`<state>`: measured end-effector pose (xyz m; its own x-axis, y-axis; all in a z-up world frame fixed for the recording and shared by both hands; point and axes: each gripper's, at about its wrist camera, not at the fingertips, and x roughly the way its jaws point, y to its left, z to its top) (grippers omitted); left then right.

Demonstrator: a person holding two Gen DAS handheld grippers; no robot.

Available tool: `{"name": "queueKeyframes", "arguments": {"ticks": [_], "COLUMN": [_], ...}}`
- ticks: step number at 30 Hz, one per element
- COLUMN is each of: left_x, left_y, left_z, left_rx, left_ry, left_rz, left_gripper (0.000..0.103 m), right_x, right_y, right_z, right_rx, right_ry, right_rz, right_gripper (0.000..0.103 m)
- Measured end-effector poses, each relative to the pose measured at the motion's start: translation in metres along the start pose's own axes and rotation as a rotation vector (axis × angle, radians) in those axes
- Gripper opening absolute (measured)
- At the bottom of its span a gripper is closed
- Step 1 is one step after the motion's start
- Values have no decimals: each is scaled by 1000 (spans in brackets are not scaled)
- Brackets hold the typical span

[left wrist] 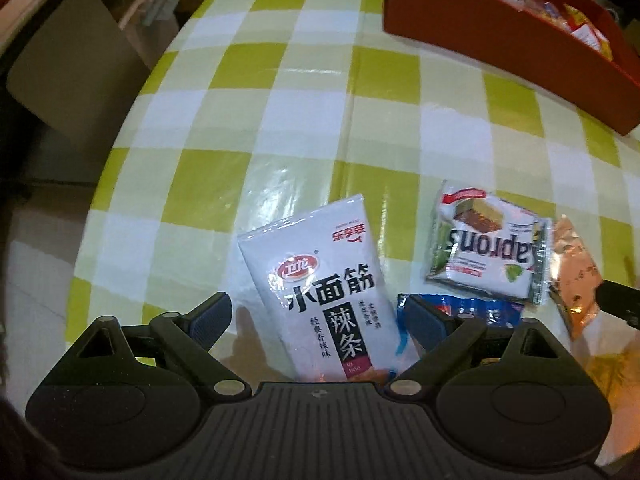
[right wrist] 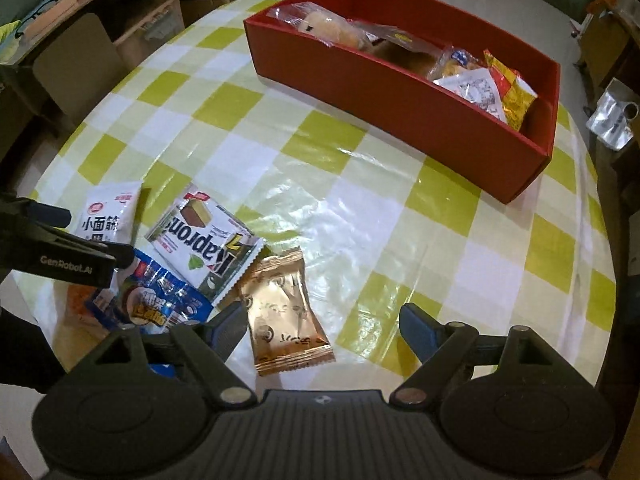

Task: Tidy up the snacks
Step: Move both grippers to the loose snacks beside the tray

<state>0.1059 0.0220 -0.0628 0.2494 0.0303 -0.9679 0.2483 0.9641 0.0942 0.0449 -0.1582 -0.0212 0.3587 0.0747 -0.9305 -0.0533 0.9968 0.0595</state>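
Red cardboard box [right wrist: 404, 100] sits at the far side of your table [right wrist: 360, 208], and it's already loaded: clear-wrapped buns [right wrist: 328, 28] at its left end, a white printed packet [right wrist: 476, 88] and a yellow-and-red packet [right wrist: 514, 92] leaning toward its right end. Nearer you, four snacks lie loose on the green-and-white checked cloth. Your left gripper [left wrist: 316, 320] is spread wide, holding nothing, its fingers either side of the white spicy-strip packet [left wrist: 320, 280] lying flat on the table. Just beside that one, the white wafer packet [left wrist: 488, 248] overlaps the edge of the blue packet [left wrist: 476, 308], which is tucked under your left gripper's right finger. Over on the other side, your right gripper [right wrist: 320, 328] is open too, empty, with the gold foil packet [right wrist: 284, 316] between its fingers, closer to the left one; whether that finger touches the foil, I can't tell. Gold and wafer packets lie just beside each other, corners nearly meeting. Box and loose snacks are well apart.
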Motion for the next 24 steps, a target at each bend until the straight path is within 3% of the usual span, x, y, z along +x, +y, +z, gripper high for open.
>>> {"name": "queueKeyframes", "arguments": {"ticks": [6, 11, 16, 21, 24], "left_x": [11, 9, 8, 13, 15], "left_y": [9, 2, 11, 20, 28], "left_z": [6, 2, -3, -9, -16], "left_rx": [-94, -62, -83, -94, -87], "left_ry": [43, 45, 60, 77, 75], "left_rz": [-40, -42, -52, -35, -38], "left_gripper": [95, 93, 93, 103, 103], "right_x": [16, 34, 44, 53, 55], "right_y": [7, 13, 18, 21, 22], "right_z": [1, 2, 7, 12, 11], "right_rx": [-29, -74, -108, -100, -95], "right_ry": [35, 73, 57, 86, 81], "right_rz": [10, 11, 0, -21, -28], "right_gripper": [92, 92, 103, 103, 103]}}
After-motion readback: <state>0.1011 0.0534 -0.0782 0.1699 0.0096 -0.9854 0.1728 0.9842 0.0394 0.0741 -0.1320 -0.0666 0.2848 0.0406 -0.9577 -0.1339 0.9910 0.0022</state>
